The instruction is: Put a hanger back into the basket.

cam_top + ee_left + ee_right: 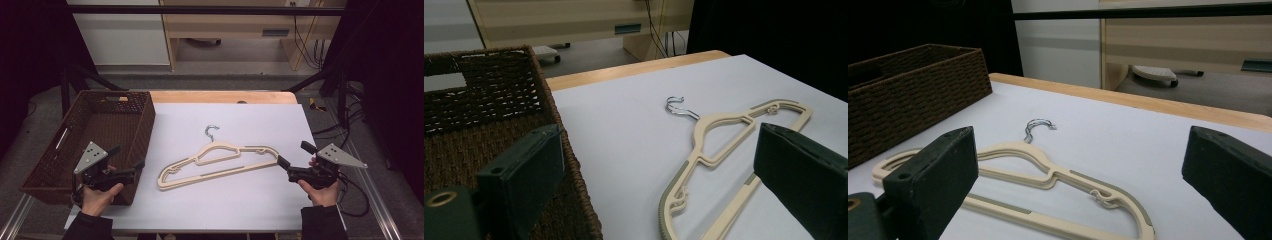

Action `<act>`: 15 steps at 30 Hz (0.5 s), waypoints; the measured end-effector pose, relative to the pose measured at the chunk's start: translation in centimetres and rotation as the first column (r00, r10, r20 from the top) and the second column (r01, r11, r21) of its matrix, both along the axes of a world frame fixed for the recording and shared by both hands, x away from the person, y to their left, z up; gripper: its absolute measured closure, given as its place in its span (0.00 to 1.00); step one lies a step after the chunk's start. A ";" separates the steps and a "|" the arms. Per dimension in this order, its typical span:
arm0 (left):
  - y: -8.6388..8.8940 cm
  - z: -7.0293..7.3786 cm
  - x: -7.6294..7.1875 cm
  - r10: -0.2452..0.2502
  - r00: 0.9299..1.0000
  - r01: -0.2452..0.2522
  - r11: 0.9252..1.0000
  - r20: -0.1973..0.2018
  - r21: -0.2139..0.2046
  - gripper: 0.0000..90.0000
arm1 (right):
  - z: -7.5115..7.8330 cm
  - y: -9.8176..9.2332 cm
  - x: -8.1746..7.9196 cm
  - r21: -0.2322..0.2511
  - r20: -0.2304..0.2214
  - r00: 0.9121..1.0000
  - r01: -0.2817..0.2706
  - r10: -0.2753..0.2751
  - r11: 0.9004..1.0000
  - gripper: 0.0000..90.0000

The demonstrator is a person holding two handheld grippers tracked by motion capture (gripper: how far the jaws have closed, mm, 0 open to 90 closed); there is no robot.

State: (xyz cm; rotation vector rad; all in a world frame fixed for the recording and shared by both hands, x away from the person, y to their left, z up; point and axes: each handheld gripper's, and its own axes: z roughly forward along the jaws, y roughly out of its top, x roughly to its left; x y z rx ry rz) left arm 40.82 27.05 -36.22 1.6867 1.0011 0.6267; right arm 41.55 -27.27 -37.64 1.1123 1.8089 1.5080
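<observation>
High view first: my left gripper (129,157) hangs over the near corner of the wicker basket (95,107), jaws wide apart and holding nothing. Right gripper (295,154) is likewise spread and empty, one jaw tip just beside the cream hanger (217,162), which lies flat on the white table (250,200) between both pairs of jaws.

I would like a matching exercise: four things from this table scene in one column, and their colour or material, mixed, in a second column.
1. basket
2. hanger
3. hanger's hook
4. table cover

a. silver metal
b. white
c. dark brown, woven
d. cream

Pairs: 1-c, 2-d, 3-a, 4-b
</observation>
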 end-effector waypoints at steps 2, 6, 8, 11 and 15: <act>-0.1 0.0 -0.1 -0.005 1.000 0.005 1.000 -0.001 0.000 0.06 | 0.0 0.1 0.0 -0.006 -0.003 1.000 -0.001 0.001 1.000 0.02; -0.3 0.1 -0.2 -0.016 1.000 0.016 1.000 -0.001 0.005 0.06 | -0.1 0.4 0.2 -0.013 -0.012 1.000 0.006 -0.006 1.000 0.03; -0.4 0.1 -0.2 -0.019 1.000 0.019 1.000 0.000 0.009 0.06 | -0.1 0.5 0.2 -0.018 -0.013 1.000 0.004 -0.004 1.000 0.03; -0.8 0.1 -0.1 -0.030 1.000 0.031 0.999 -0.006 0.018 0.07 | -0.1 0.8 0.3 -0.028 -0.020 1.000 0.002 -0.002 1.000 0.03; -2.2 0.2 0.1 -0.069 0.997 0.070 0.997 -0.025 0.045 0.07 | -0.1 1.3 0.4 -0.032 -0.030 0.999 -0.013 0.012 0.999 0.03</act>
